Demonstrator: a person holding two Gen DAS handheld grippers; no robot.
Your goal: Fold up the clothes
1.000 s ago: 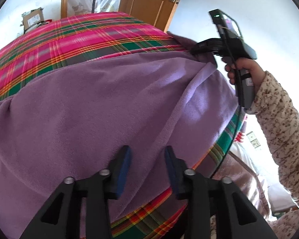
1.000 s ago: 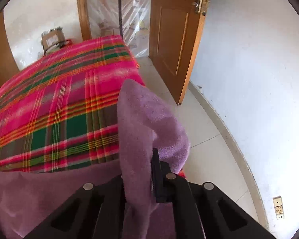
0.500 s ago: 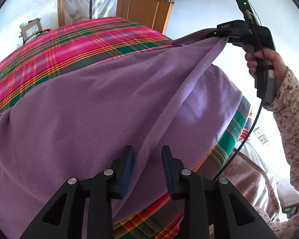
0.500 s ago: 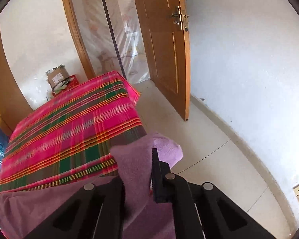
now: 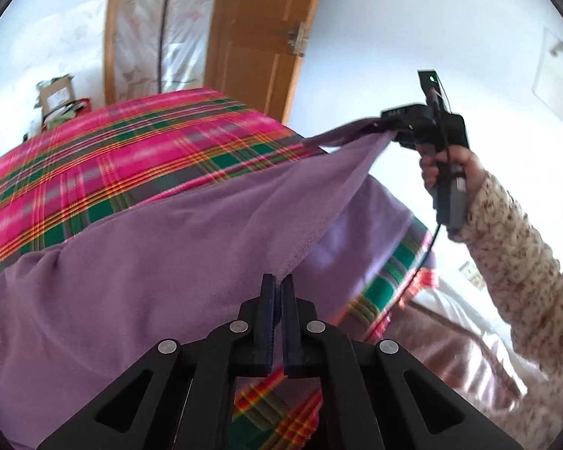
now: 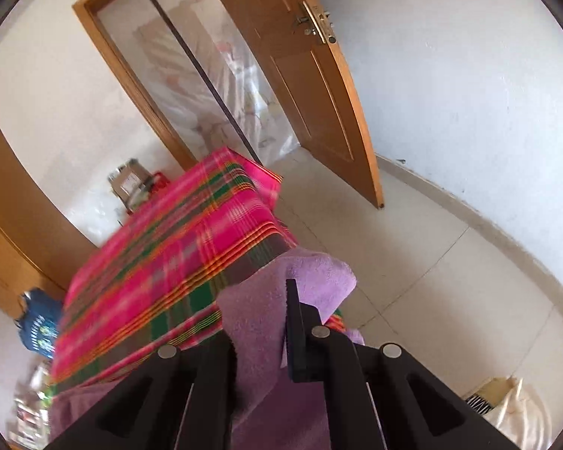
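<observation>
A purple fleece cloth (image 5: 150, 262) lies spread over a bed with a pink and green plaid cover (image 5: 131, 157). My left gripper (image 5: 277, 281) has its jaws closing tight on the cloth's near hem, which is pinched between the blue pads. A hand in a floral sleeve (image 5: 525, 262) holds my right gripper (image 5: 379, 127) above the bed's right side, shut on a far corner of the cloth. The hem runs taut between the two grippers. In the right wrist view the purple cloth (image 6: 259, 375) drapes over the right gripper (image 6: 259, 300) and hides its left finger.
An open wooden door (image 6: 319, 93) and a plastic-covered doorway stand beyond the bed's far end. Pale tiled floor (image 6: 431, 281) runs along the bed's right side. A cardboard box (image 5: 56, 93) sits at the far left, a blue bag (image 6: 37, 326) beside the bed.
The left jaws closed onto the hem and the left gripper rose. The right gripper lifted its corner higher and rolled, pulling the cloth's edge off the bed into a taut line.
</observation>
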